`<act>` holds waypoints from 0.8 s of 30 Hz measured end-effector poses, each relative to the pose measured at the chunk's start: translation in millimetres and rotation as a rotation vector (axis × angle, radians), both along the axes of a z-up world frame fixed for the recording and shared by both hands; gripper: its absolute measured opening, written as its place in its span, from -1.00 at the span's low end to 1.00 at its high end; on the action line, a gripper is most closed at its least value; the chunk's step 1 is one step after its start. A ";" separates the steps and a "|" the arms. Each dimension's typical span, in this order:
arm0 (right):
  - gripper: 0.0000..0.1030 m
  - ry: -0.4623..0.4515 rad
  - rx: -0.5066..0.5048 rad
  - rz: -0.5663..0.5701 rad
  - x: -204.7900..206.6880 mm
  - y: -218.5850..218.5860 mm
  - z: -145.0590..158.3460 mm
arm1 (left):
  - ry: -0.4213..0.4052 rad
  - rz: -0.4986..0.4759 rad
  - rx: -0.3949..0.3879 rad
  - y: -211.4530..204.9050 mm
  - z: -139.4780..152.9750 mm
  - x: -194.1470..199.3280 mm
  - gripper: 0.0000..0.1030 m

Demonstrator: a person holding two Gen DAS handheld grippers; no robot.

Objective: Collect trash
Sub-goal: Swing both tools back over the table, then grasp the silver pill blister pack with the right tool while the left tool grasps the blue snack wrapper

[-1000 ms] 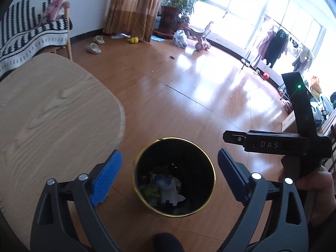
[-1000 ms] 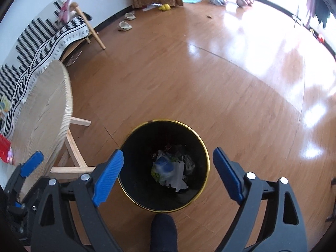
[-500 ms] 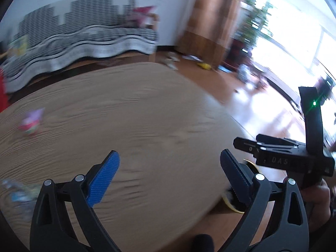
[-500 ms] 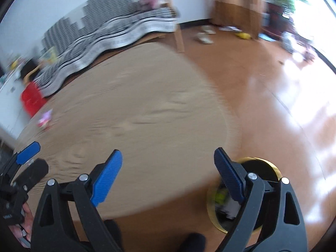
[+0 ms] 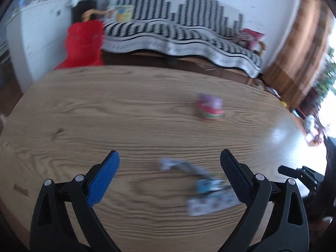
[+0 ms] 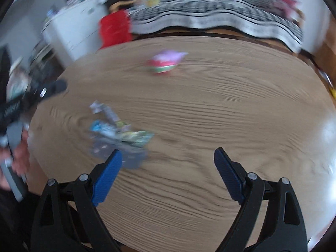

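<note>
Left wrist view: the left gripper [image 5: 169,175] hangs spread and empty over the wooden table [image 5: 84,115], flattened wrappers [image 5: 208,195] lower centre beside its right pad, a pink-and-red wrapper [image 5: 209,109] upper right; the right gripper [image 6: 168,173] is likewise spread and empty.

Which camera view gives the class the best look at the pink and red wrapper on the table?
The left wrist view: the pink and red wrapper is less smeared there, so its coloured bands show. In the right wrist view it is more blurred, near the table's far edge.
</note>
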State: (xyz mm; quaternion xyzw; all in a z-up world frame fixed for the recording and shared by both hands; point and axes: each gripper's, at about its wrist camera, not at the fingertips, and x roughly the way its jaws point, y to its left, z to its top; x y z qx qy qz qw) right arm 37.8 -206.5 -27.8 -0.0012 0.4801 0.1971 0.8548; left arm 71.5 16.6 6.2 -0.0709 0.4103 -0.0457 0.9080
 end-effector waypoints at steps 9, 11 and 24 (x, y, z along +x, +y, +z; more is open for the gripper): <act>0.67 -0.054 -0.149 0.244 -1.3 84.1 -26.0 | 0.055 0.023 0.003 36.3 -23.7 12.1 0.82; 0.67 -0.046 -0.188 0.266 0.2 88.6 -36.2 | 0.061 0.016 0.014 34.0 -27.4 18.1 0.82; -0.32 0.039 -0.099 0.359 -23.1 84.3 -40.3 | 0.110 -0.050 0.004 18.6 -44.5 31.6 0.82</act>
